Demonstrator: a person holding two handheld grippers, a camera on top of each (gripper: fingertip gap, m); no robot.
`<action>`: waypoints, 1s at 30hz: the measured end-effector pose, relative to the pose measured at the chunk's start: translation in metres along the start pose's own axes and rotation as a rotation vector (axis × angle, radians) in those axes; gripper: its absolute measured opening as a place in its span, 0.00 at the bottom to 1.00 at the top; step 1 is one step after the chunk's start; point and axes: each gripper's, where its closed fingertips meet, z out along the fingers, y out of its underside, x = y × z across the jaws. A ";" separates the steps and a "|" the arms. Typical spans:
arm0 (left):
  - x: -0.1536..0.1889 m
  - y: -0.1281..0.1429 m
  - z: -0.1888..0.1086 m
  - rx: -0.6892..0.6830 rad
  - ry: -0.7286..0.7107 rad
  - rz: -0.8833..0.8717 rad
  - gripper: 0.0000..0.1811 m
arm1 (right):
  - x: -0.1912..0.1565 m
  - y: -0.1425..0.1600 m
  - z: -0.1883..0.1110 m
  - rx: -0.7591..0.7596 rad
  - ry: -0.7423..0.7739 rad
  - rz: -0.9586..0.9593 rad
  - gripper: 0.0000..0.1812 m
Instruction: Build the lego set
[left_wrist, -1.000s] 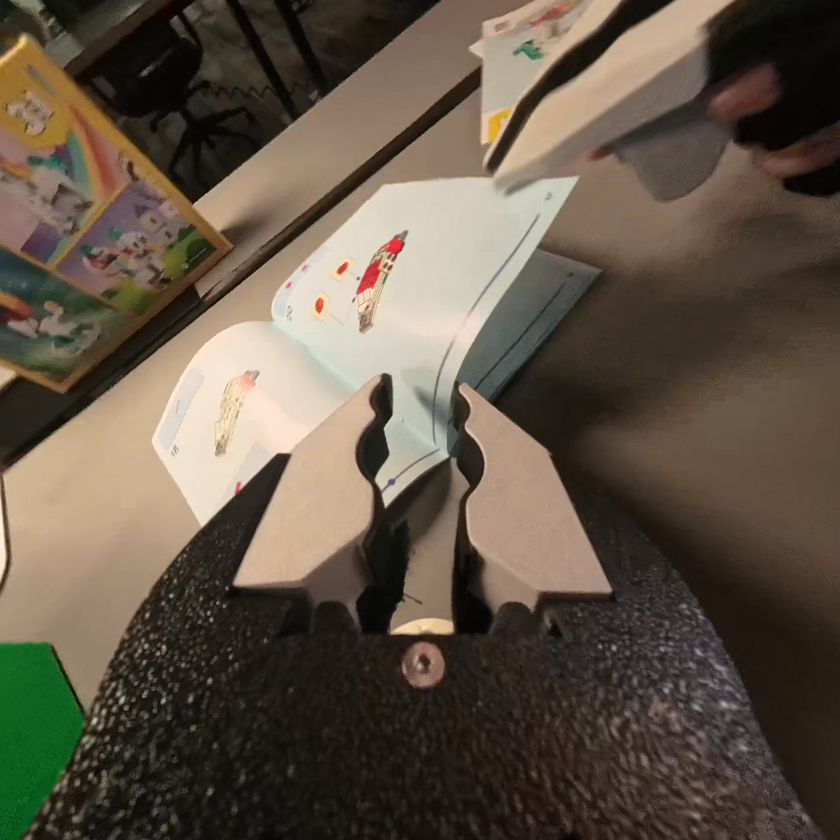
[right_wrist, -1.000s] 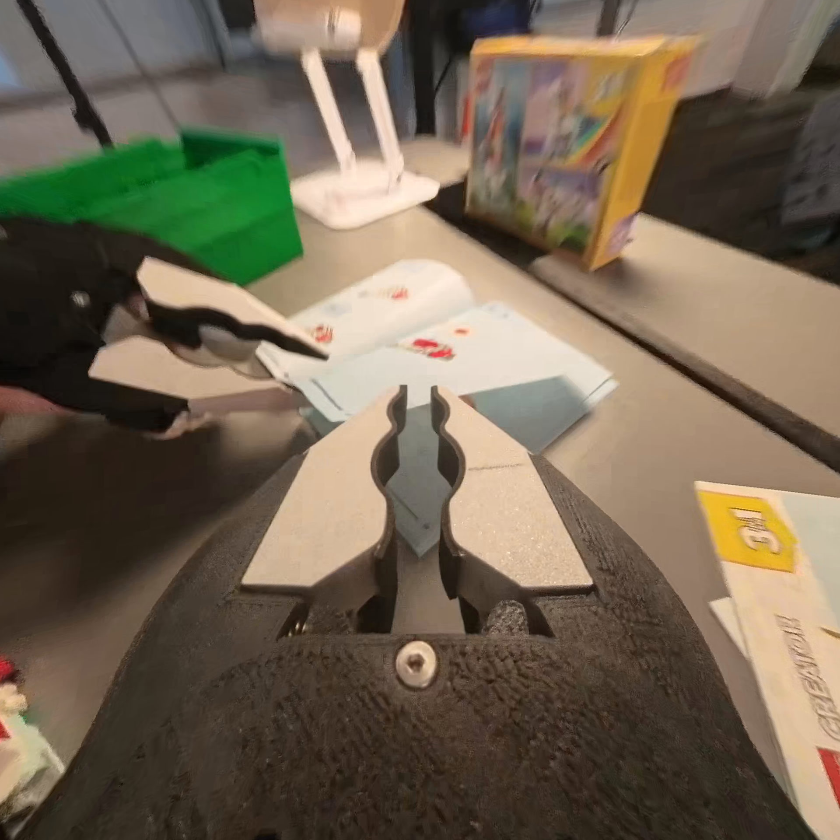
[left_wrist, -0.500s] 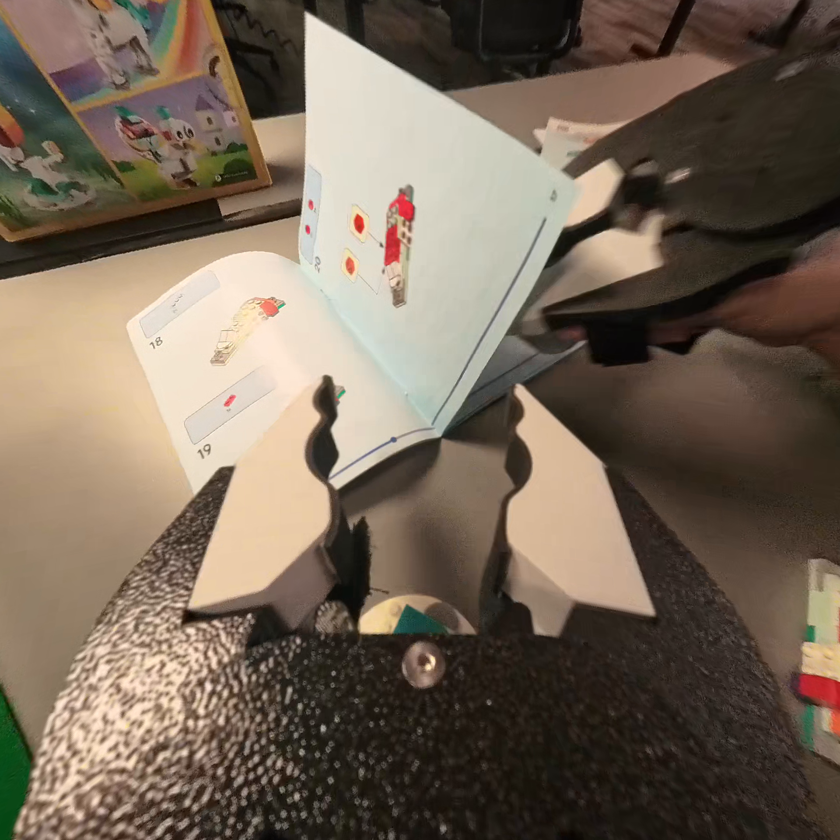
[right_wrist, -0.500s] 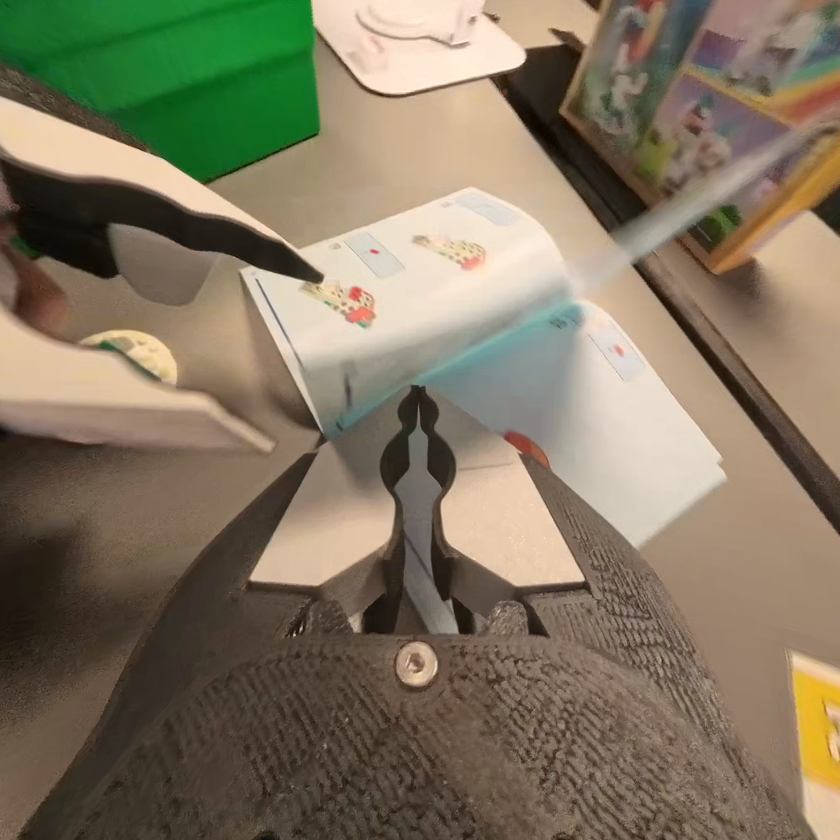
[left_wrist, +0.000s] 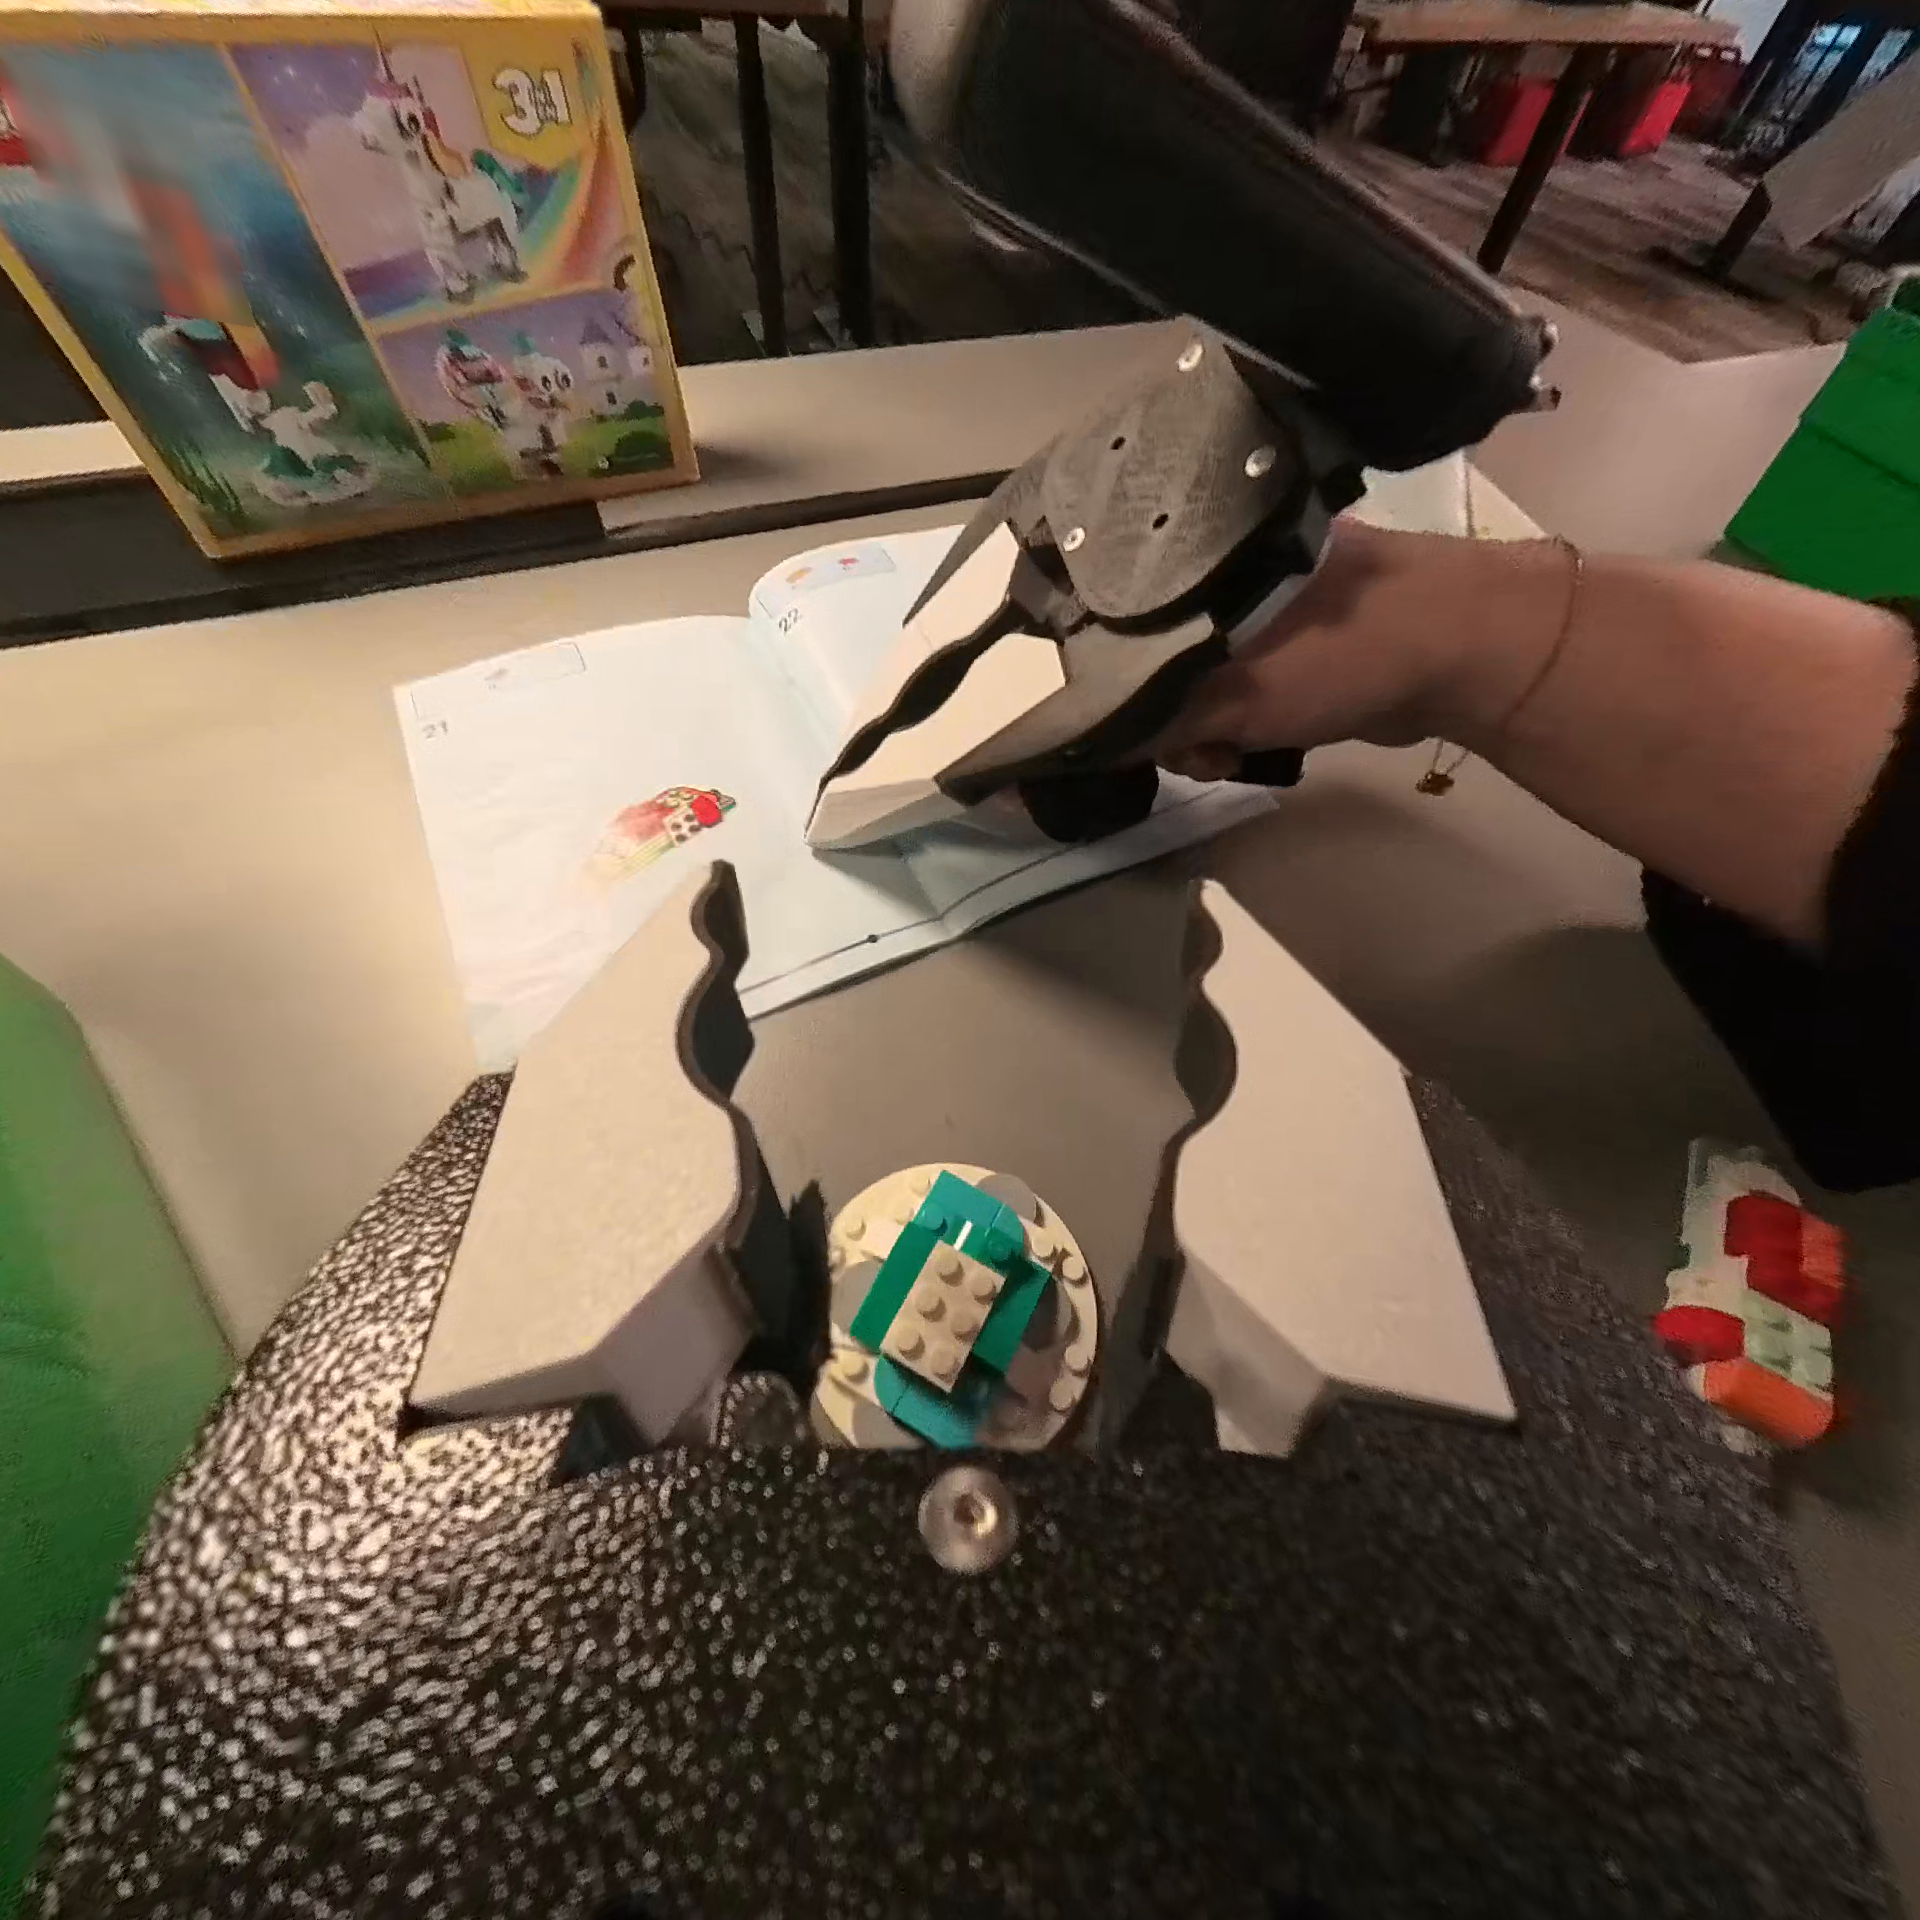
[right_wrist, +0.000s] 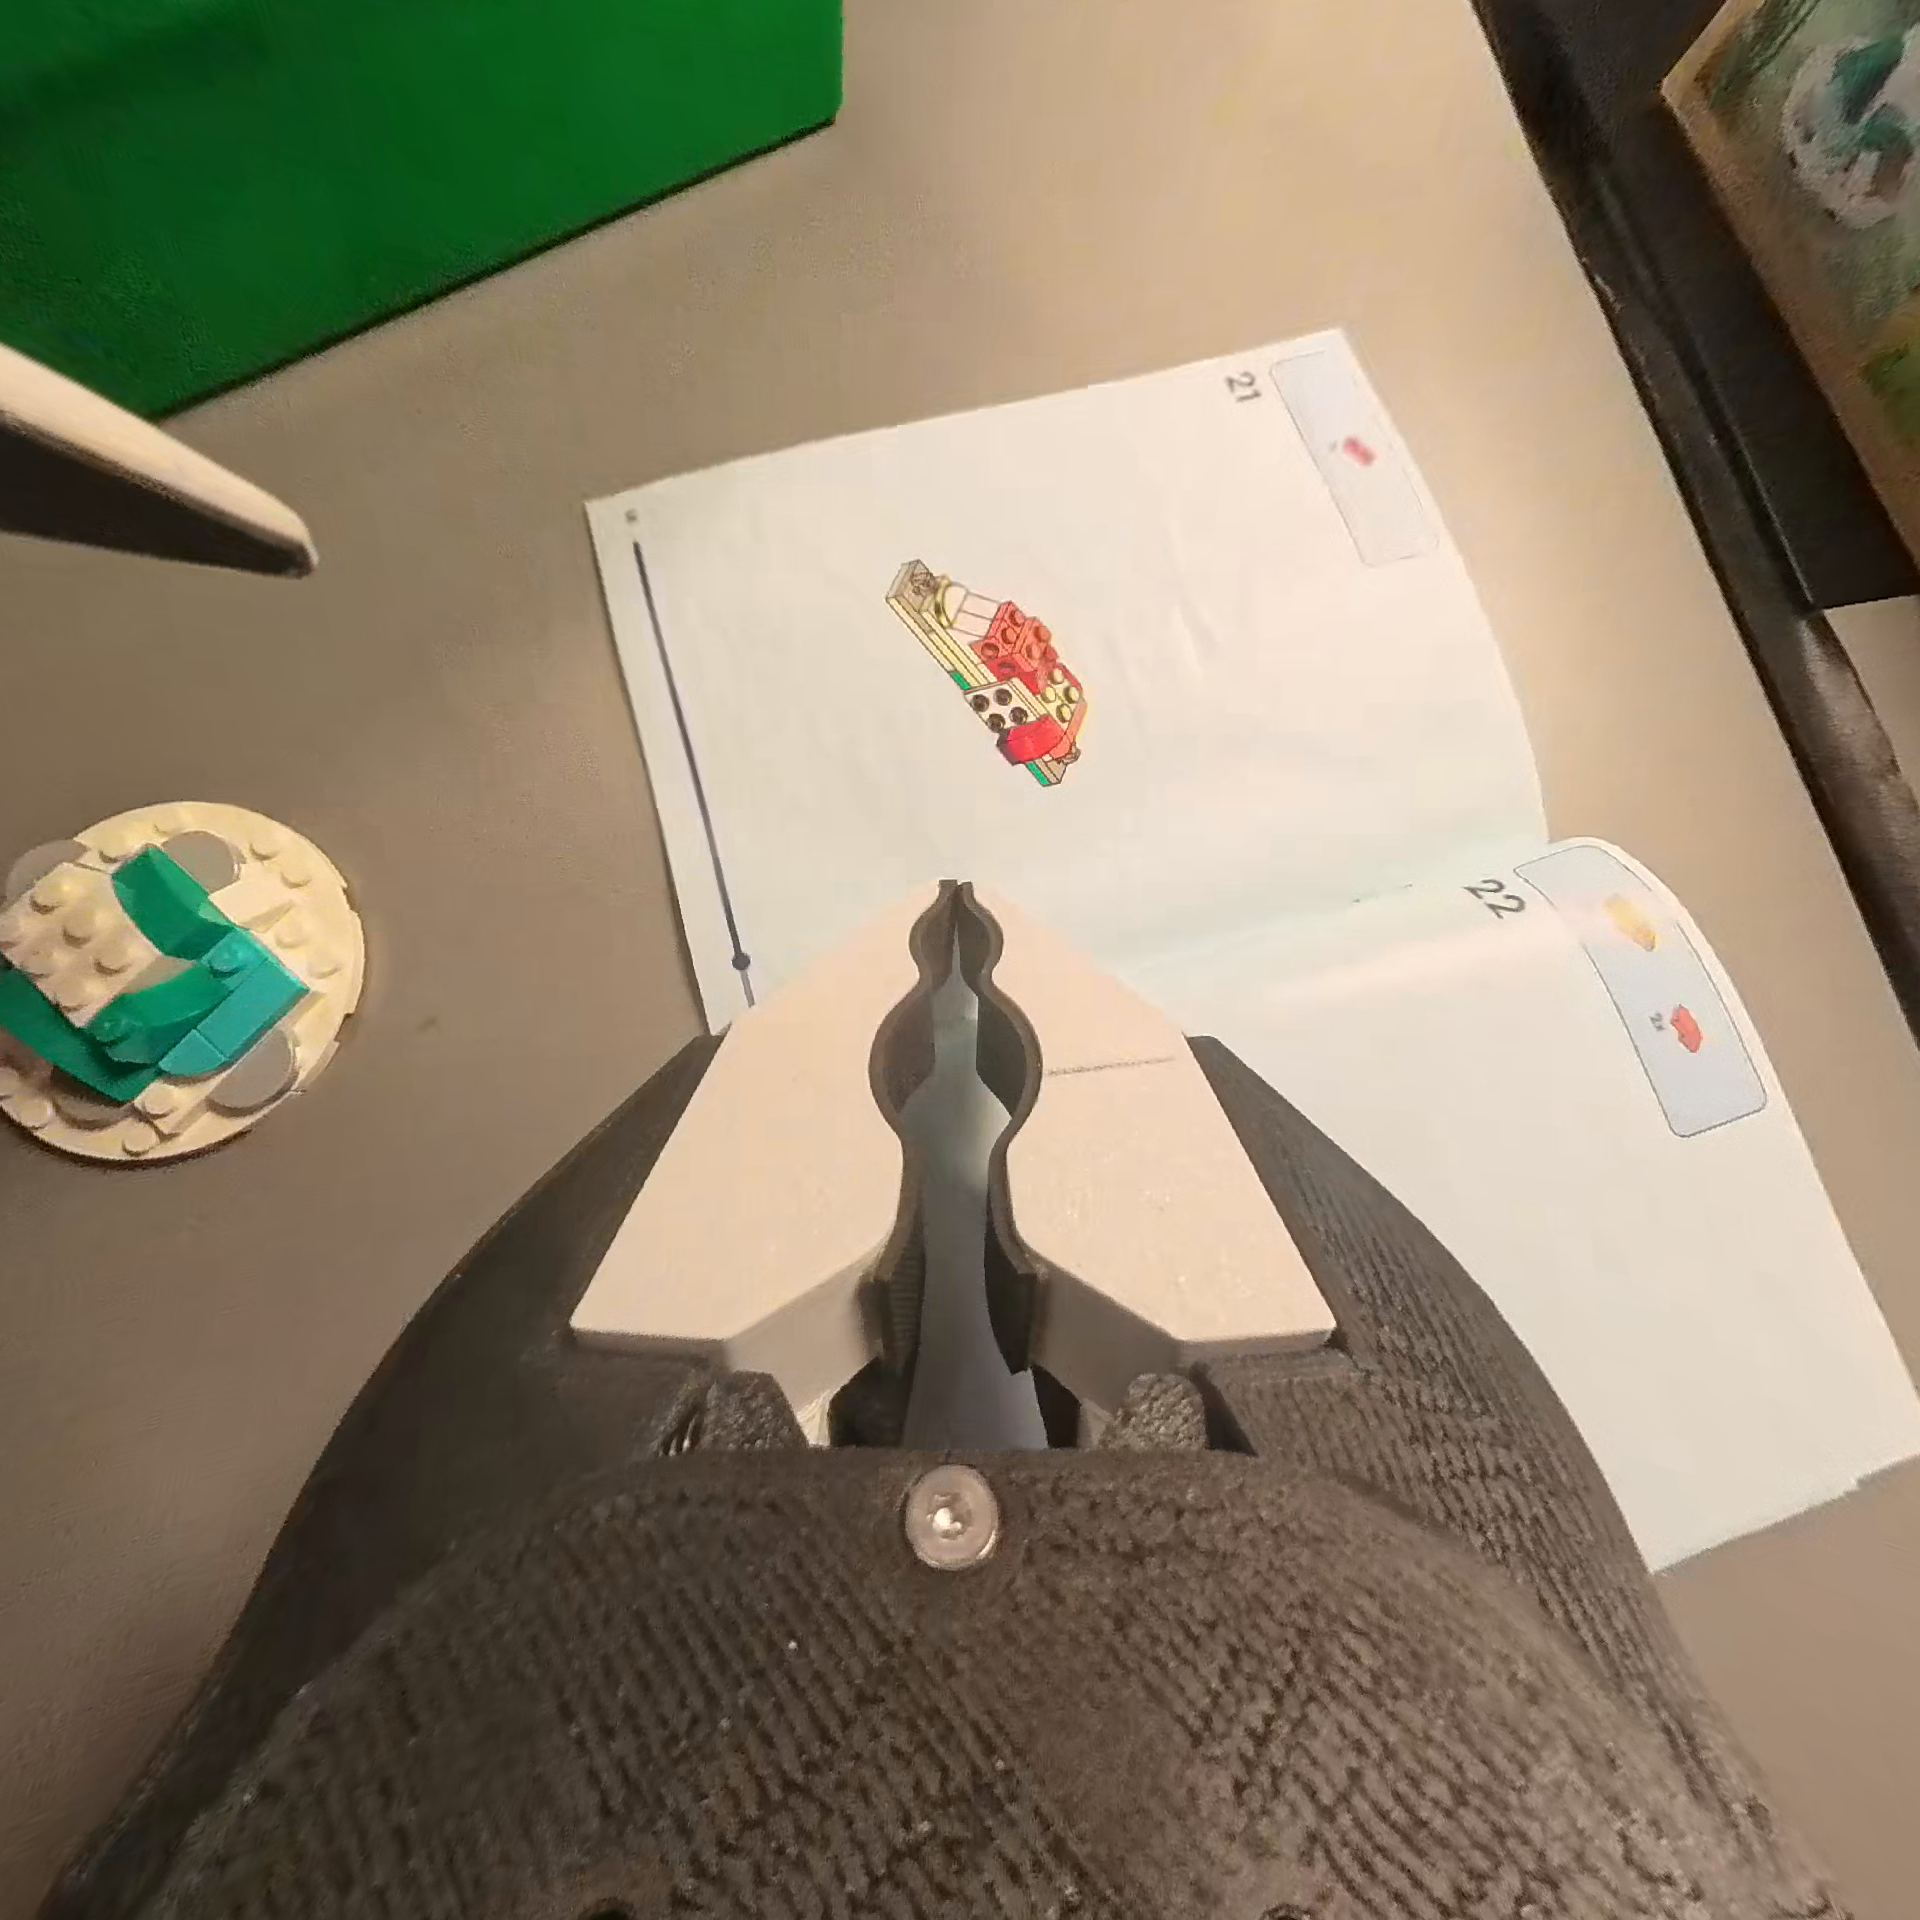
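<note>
now | pale-blue open instruction booklet (right_wrist: 1143, 582): small printed marks are carried at the corners of both pages | yellow lego box (left_wrist: 416, 270): a printed badge is seen near its top corner | wording left unquoted

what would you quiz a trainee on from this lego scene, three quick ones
1. True or false: the left gripper is wide open.
2. Fill in: the right gripper, over the open booklet, has its tips ___.
3. Where is the round lego base?
A. on top of the booklet
B. on the table, beside the booklet
C. pinched in the right gripper

Key: 1 true; 2 shut; 3 B
</note>
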 end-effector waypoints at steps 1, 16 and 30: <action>0.002 0.002 0.000 -0.005 0.007 0.000 0.45 | 0.000 0.001 0.000 -0.008 -0.001 -0.004 0.00; 0.045 0.015 -0.020 0.020 0.149 0.036 0.42 | -0.006 0.069 -0.067 -0.031 -0.008 -0.106 0.00; 0.048 0.000 -0.022 0.130 0.199 0.020 0.41 | -0.015 0.081 -0.098 0.158 0.133 0.030 0.02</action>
